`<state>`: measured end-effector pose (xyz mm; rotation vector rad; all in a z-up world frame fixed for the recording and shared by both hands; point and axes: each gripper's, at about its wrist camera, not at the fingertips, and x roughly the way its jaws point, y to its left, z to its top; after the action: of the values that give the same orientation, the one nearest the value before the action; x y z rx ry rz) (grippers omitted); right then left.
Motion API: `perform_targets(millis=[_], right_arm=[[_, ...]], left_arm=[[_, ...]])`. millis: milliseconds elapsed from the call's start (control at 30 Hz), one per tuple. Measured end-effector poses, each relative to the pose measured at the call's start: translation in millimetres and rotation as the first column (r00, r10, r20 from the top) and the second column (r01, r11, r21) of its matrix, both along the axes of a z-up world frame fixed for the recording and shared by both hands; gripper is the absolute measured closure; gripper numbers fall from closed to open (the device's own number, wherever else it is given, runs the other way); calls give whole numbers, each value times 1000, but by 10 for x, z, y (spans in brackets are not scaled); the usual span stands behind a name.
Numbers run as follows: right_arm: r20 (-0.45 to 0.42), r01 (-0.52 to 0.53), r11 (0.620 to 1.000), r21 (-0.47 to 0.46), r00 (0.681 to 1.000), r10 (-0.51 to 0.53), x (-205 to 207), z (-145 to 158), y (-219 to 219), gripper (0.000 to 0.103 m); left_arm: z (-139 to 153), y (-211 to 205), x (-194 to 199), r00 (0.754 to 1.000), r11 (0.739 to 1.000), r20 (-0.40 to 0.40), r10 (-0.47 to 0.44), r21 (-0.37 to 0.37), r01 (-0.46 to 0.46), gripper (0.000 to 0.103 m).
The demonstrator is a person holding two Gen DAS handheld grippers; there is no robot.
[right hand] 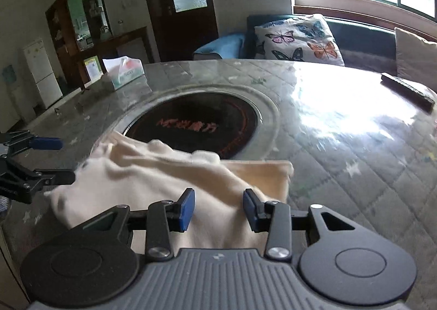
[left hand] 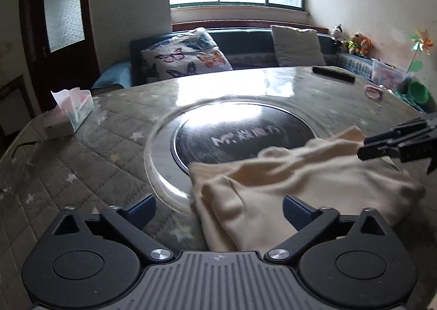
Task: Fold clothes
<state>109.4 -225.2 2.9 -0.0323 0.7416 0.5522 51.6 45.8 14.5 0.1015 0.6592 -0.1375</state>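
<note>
Quilted grey cloth with pale stars under a clear glossy sheet covers the surface, which fills most of both views. Set into its middle is a round black cooktop ringed in glass, with blurred lettering on it. Lying on the near side of that ring is the cream garment, rumpled and partly doubled over, one edge reaching onto the black disc. My left fingers are spread wide above its near-left corner, gripping nothing, one blue pad over the garment and the other over the bare quilting. My right fingers stand at a middling gap over the garment's near edge, with cloth showing between the pads but not pinched. A butterfly cushion and a plain grey cushion sit on the bench beyond. A tissue box rests on the far-left part, a dark remote far right
</note>
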Motion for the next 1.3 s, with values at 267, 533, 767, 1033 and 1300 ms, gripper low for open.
perform_targets(millis=[267, 533, 767, 1033, 1300], right_arm=[[7, -12, 998, -65, 1000, 12, 225, -38, 275, 64], [14, 4, 993, -117, 1000, -2, 337, -100, 332, 59], [37, 9, 993, -120, 999, -5, 251, -37, 326, 54], [63, 14, 990, -140, 998, -5, 114, 47, 355, 52], [106, -88, 982, -167, 989, 107, -243, 197, 659, 48]], left_arm=[[-156, 103, 388, 995, 997, -60, 80, 22, -79, 0], [-245, 208, 550, 984, 989, -100, 146, 16, -145, 0], [-266, 280, 557, 979, 985, -109, 170, 3, -170, 0], [-245, 313, 518, 976, 982, -117, 185, -11, -188, 0], [-196, 363, 447, 973, 980, -127, 191, -25, -195, 0]])
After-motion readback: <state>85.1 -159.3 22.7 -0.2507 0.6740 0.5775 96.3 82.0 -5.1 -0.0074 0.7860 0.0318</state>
